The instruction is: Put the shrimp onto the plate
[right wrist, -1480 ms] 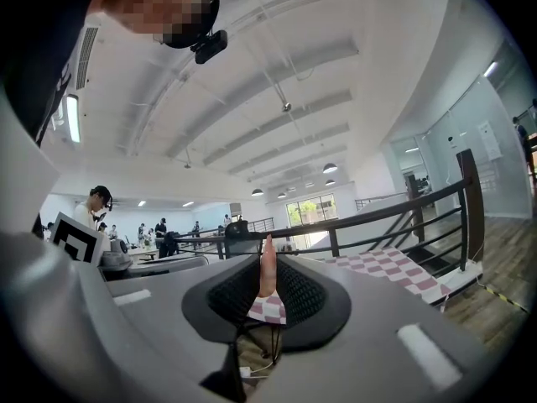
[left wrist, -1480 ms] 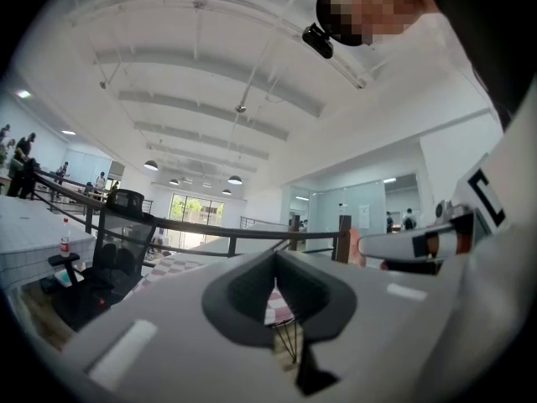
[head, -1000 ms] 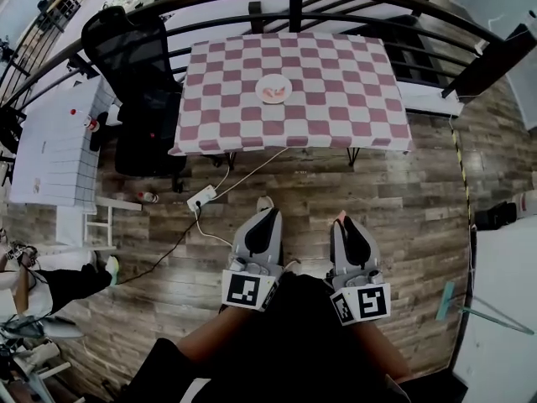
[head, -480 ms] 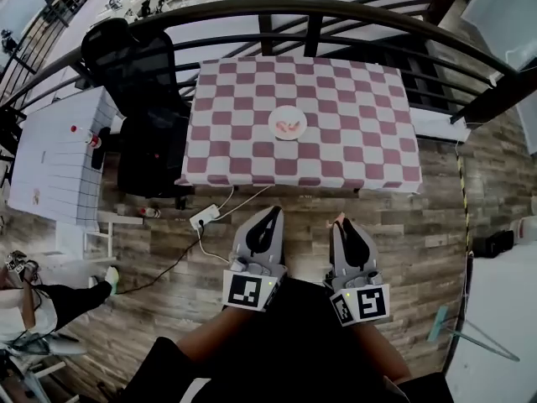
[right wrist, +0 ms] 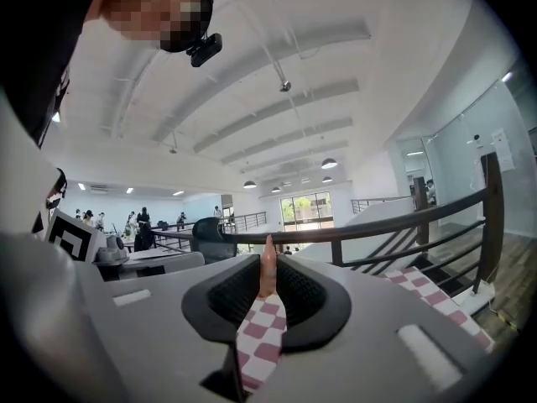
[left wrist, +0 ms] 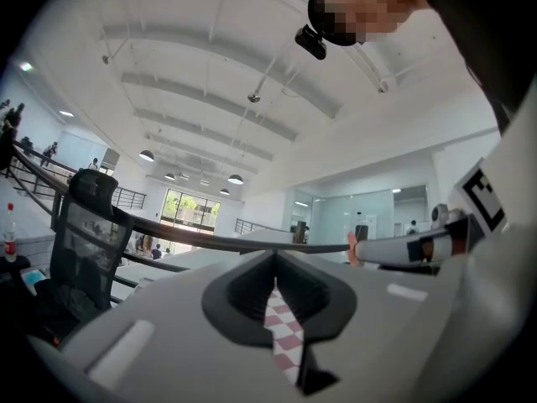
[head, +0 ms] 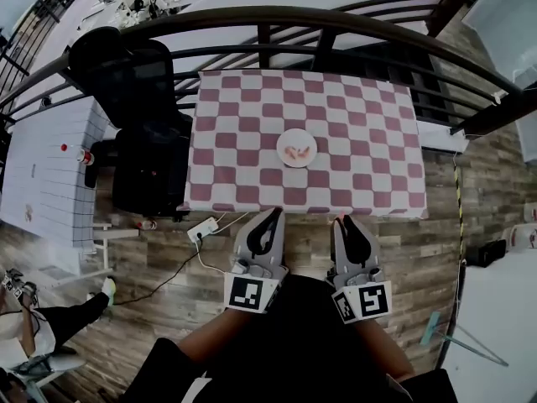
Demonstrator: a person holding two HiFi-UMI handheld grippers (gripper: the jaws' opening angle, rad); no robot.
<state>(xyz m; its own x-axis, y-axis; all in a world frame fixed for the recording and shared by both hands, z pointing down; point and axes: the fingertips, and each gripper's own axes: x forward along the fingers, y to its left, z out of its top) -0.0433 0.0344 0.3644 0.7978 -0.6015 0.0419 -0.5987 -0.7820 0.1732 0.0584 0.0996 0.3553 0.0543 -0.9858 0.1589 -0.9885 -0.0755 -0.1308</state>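
- Since a second ago the checked table [head: 243,124] and its round white plate [head: 309,141] have drawn nearer to me.
- My right tongs [head: 342,221] pinch a slim pink shrimp [right wrist: 267,269] at their tips. My left tongs [head: 275,212] are closed on nothing.
- I judge this the carry step. Next I reach far over the soft cloth and let go above the smooth plate, where pink pieces [head: 294,152] already lie.

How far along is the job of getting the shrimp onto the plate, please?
Done: pink shrimp already lie on the plate. In hand: the right tongs pinch one more pink piece, likely a shrimp, held short of the table; the left tongs are shut and empty. Left: carry that piece over and set it on the plate.
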